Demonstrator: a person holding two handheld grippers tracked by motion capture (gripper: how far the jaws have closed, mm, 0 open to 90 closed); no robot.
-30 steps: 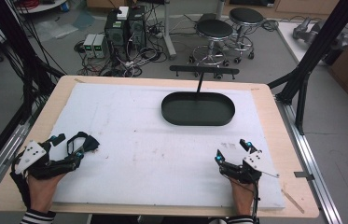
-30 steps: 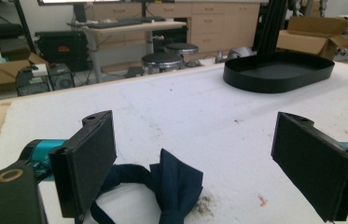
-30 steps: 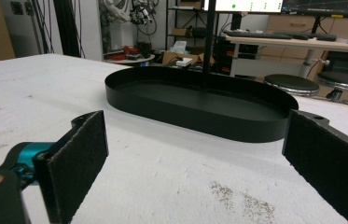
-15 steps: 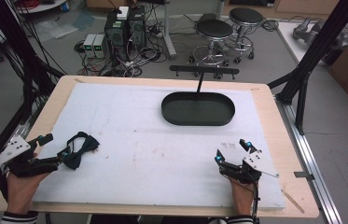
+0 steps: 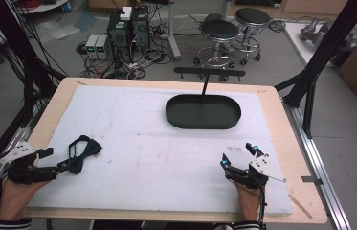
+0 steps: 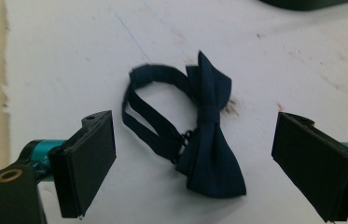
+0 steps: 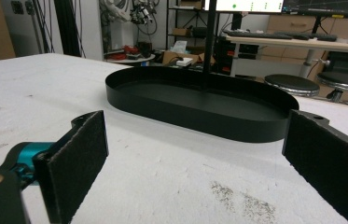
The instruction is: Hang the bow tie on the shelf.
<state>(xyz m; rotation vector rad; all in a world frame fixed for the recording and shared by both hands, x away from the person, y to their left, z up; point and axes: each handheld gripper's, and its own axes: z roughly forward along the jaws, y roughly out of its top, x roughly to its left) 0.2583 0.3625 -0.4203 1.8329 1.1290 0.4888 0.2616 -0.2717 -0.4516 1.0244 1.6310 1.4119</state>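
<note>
A dark navy bow tie with its looped strap lies flat on the white mat near the front left. My left gripper is just left of it, open and pointing at it. In the left gripper view the bow tie rests on the mat between and slightly ahead of the wide-spread pads, touching neither. My right gripper stands open at the front right with nothing in it. Its view faces the black oval tray.
The empty black oval tray sits at the back centre-right of the mat, with a thin black T-shaped stand rising behind it. Bare wooden table edge borders the mat. Stools and computer boxes stand on the floor beyond.
My left gripper has drawn back to the left and toward the front edge, away from the bow tie, which stays on the mat. The right gripper has not moved.
</note>
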